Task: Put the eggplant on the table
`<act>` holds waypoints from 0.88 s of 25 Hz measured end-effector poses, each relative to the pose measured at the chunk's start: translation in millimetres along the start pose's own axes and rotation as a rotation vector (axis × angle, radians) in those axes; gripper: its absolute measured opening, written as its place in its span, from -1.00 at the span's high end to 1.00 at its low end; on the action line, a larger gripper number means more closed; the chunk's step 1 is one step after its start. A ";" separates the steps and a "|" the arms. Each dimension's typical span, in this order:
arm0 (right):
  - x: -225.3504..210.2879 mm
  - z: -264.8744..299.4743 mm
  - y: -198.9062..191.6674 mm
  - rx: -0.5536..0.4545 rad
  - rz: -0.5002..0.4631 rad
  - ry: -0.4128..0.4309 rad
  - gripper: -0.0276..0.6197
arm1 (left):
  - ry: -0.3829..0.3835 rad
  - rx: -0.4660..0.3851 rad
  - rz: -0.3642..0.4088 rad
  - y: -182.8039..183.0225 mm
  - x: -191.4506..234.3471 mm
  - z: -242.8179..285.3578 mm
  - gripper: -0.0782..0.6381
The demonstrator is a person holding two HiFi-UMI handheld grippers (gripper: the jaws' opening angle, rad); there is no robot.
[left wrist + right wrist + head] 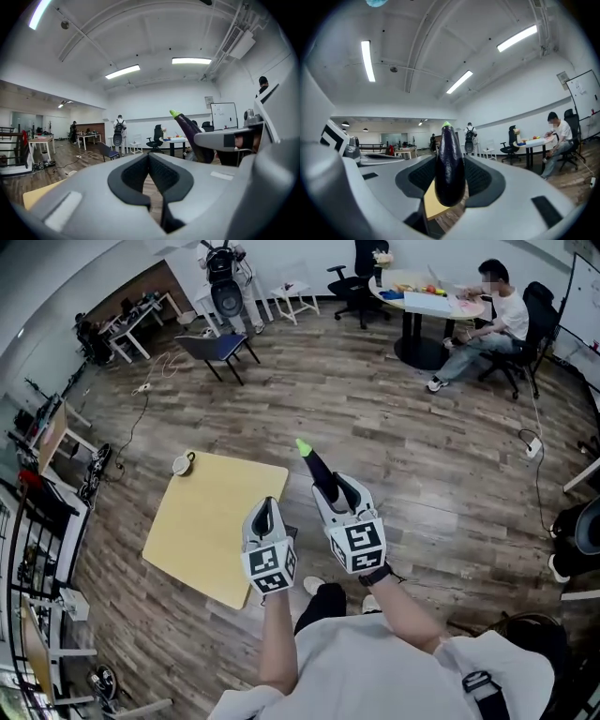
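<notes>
Two grey plastic tools hang over a plank-wood floor, by the near right side of a square, pale yellow worktop (211,521). The right tool (336,493) is clamped on the eggplant (316,468), its ribbed black pads pressing the thick rounded end (the green tip juts out beyond the jaws). The eggplant is smooth and glossy, deep purple to near black. It is long and narrows slightly toward a bright green stem cap. It is held aloft just right of the worktop's right corner, clear of the surface. The left tool (267,512), closer to the worktop, has its jaws pressed together at the tips, gripping nothing. A small, round, pale object (183,463) sits at the worktop's far corner.
</notes>
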State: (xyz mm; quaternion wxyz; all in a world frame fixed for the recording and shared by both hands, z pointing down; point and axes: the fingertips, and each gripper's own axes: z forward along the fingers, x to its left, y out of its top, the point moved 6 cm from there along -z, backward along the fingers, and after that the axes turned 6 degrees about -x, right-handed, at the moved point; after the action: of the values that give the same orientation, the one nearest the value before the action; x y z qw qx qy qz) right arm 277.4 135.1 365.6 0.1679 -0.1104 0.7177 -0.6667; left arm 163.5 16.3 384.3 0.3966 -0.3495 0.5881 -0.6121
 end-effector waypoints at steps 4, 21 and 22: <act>21.3 68.5 -9.2 0.011 -0.024 0.095 0.34 | 0.082 -0.018 -0.029 -7.1 56.6 29.4 0.76; 317.5 278.2 -93.3 0.034 -0.045 0.662 0.34 | 0.662 -0.057 -0.108 -65.3 370.3 -77.1 0.76; 332.2 277.3 -103.0 0.045 -0.053 0.703 0.34 | 0.688 -0.045 -0.115 -75.6 377.6 -86.2 0.76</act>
State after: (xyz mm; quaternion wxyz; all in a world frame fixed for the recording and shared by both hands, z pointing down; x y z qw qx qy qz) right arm 72.9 -256.0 421.7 -0.1046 0.1109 0.7137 -0.6836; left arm -85.7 -284.6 439.6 0.1320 -0.1639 0.6802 -0.7022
